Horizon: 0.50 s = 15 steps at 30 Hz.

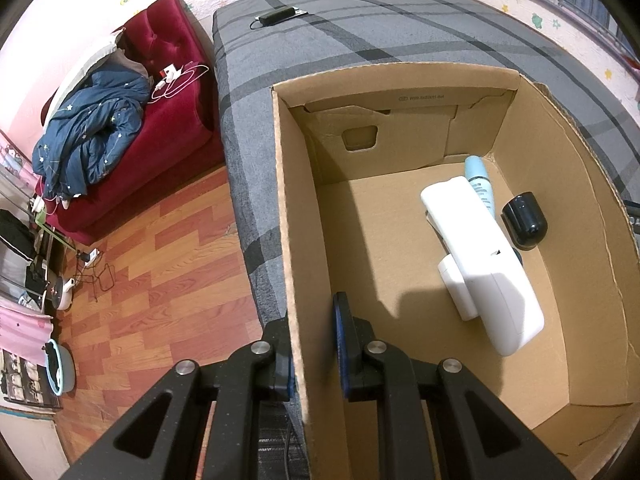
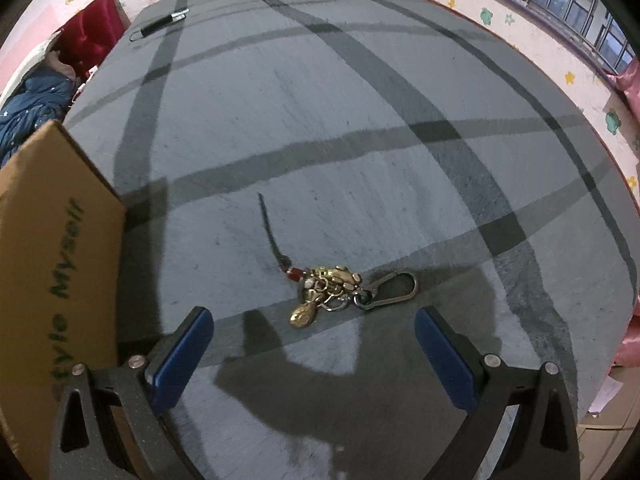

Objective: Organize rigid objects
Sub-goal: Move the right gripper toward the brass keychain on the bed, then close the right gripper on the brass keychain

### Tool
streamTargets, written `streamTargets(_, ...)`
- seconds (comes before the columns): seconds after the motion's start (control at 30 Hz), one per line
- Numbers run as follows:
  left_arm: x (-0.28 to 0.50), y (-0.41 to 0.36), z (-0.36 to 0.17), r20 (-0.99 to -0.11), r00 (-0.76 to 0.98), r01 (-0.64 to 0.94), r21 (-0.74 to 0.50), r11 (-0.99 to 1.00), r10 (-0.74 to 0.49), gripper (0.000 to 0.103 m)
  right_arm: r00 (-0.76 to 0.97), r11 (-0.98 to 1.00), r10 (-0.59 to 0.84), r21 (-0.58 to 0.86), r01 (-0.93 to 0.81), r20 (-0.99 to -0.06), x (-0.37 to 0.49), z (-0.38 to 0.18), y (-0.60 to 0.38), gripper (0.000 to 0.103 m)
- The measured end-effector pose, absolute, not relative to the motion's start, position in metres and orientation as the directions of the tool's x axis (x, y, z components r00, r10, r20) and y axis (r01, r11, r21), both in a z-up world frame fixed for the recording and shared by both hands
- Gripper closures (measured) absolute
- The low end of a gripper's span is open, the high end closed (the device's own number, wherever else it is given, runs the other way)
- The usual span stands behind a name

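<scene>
An open cardboard box (image 1: 592, 184) stands on a grey plaid bed (image 1: 360, 28). Inside lie a white device (image 1: 484, 260), a pale blue tube (image 1: 480, 182) and a small black cylinder (image 1: 524, 220). My left gripper (image 1: 316, 360) straddles the box's left wall, one finger outside and one inside, shut on it. In the right wrist view a brass keychain (image 2: 332, 288) with a carabiner and a dark cord lies on the bed (image 2: 360, 120). My right gripper (image 2: 316, 344) is open and empty, just short of the keychain. The box's outer side (image 2: 52, 240) is at the left.
A black charger with a cable (image 1: 276, 14) lies at the far end of the bed; it also shows in the right wrist view (image 2: 160, 22). A red sofa (image 1: 168, 92) with a blue quilt stands to the left over a wood floor (image 1: 160, 280). Windows are at the far right.
</scene>
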<state>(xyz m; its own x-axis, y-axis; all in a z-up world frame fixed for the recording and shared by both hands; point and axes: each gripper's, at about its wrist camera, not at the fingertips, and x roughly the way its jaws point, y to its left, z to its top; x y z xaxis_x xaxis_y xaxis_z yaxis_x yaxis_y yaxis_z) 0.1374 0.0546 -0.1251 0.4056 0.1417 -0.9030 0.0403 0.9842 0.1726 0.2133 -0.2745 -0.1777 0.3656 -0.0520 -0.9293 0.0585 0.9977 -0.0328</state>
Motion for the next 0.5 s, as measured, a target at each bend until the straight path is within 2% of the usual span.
streamTargets(0.5,0.137,0.054,-0.124,-0.902,0.407,0.042,0.176,0.984,0.144,0.087,0.339,0.997,-0.028,0.000,0.080,-0.940,0.232,-0.222,-0.293,0.000)
